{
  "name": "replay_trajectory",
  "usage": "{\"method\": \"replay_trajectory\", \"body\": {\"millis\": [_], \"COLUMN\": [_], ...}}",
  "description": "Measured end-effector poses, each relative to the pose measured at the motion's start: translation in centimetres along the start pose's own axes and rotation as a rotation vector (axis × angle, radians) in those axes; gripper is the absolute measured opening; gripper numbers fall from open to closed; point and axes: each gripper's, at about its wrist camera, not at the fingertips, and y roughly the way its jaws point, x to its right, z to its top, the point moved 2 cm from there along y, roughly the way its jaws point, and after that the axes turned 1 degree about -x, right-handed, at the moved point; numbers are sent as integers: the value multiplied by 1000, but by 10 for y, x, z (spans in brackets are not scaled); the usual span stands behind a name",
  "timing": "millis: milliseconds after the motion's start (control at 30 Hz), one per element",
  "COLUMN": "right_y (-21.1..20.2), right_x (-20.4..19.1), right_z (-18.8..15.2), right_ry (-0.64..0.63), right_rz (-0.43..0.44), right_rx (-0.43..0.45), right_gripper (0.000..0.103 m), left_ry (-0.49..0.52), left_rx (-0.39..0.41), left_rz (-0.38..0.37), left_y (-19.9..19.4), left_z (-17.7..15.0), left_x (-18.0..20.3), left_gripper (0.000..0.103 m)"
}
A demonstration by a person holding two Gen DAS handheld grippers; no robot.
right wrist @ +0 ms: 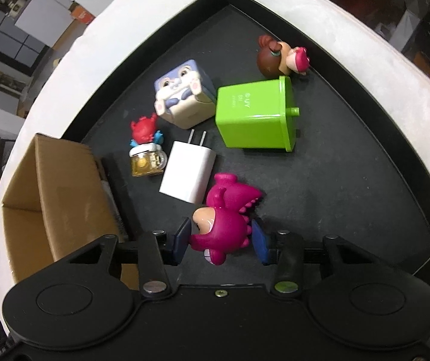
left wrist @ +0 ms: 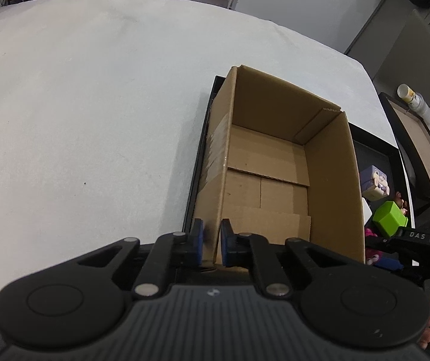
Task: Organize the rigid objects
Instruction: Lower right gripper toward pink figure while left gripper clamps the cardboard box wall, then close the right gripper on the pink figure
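An open, empty cardboard box [left wrist: 275,162] stands on the black tray [left wrist: 196,162]. My left gripper [left wrist: 211,240] is shut on the box's near left wall. In the right wrist view the tray [right wrist: 350,186] holds a pink dinosaur figure [right wrist: 227,219], a white charger plug [right wrist: 187,171], a green bin-shaped box [right wrist: 254,114], a rabbit cube [right wrist: 181,96], a red figure on a yellow mug [right wrist: 145,150] and a brown-haired doll [right wrist: 278,54]. My right gripper [right wrist: 222,239] straddles the pink dinosaur, its left pad touching and its right pad close beside it. The box [right wrist: 52,192] stands at the left.
The tray lies on a white padded table [left wrist: 79,105]. A second black tray [left wrist: 419,144] with a plastic bottle [left wrist: 410,96] lies off the table at the right. Slippers and an orange box lie on the floor beyond the far edge.
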Motion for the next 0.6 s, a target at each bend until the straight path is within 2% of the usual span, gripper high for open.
{"method": "replay_trajectory", "body": {"millis": [600], "right_y": [-55], "right_x": [-15], "right_z": [-9], "right_ry": [-83], "right_rz": [89], "right_rx": [46], "right_gripper": [43], "left_ry": [46], "left_rx": [24], "left_rz": [-4], "left_y": [-14], "left_z": [-4], "left_x": [6], "left_gripper": [10]}}
